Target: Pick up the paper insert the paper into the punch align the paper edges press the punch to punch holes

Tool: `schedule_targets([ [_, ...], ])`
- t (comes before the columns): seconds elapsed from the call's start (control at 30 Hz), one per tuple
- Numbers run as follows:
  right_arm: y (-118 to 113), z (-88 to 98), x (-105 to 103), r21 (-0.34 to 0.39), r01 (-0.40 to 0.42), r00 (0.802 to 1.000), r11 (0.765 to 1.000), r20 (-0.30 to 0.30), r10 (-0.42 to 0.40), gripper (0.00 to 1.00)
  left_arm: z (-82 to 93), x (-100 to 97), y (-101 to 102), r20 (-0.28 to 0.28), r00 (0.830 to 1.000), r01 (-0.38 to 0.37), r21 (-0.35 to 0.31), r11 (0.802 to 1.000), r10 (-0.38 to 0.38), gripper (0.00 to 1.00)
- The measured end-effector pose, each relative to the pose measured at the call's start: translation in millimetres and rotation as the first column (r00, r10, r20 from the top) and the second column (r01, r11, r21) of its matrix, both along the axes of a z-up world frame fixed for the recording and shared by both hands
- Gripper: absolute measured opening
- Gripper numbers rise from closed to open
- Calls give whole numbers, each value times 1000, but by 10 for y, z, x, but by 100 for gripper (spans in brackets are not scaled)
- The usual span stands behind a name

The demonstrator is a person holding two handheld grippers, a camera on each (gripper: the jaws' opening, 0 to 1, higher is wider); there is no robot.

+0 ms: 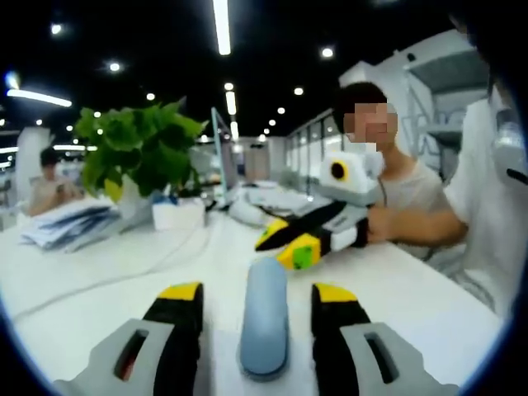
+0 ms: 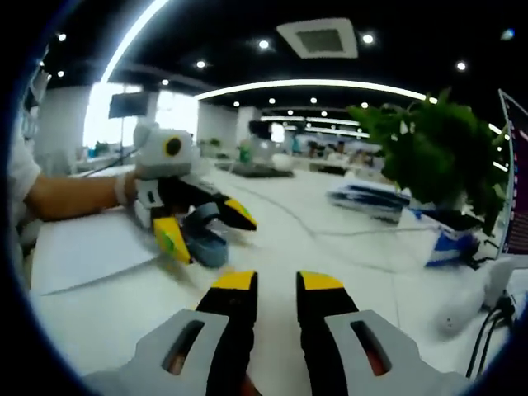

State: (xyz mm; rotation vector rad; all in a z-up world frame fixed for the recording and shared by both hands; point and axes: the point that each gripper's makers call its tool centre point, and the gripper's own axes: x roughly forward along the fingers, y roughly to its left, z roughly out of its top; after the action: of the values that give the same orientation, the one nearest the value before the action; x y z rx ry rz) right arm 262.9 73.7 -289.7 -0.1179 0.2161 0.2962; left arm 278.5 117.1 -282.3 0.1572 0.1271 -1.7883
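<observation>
Between my spread left gripper (image 1: 256, 309) jaws sits the blue-grey plastic punch (image 1: 264, 318) — paper sheet (image 2: 87, 247) untouched, right gripper (image 2: 276, 293) parted — I risk nudging it askew.

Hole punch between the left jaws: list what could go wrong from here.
1. The left gripper has its jaws open on either side of the hole punch, not clamped, so the punch may slide on the smooth white table when pressed.
2. The paper lies flat on the table, so the open right gripper may crease it or push it away rather than lift it.
</observation>
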Motion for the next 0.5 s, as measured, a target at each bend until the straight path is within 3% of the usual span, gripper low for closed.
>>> schedule_targets([
  [0.27,-41,6,11,2,30,1000,1000,5,-30,27,252,183,61,-46,997,-67,-47,997,65,65],
  [0.4,-24,-4,-1,-14,31,1000,999,3,-31,29,578,206,210,-90,992,-94,-124,988,83,67],
  [0.5,-27,30,-23,11,32,999,999,18,-32,31,819,166,463,-69,990,-137,-186,973,126,77],
])
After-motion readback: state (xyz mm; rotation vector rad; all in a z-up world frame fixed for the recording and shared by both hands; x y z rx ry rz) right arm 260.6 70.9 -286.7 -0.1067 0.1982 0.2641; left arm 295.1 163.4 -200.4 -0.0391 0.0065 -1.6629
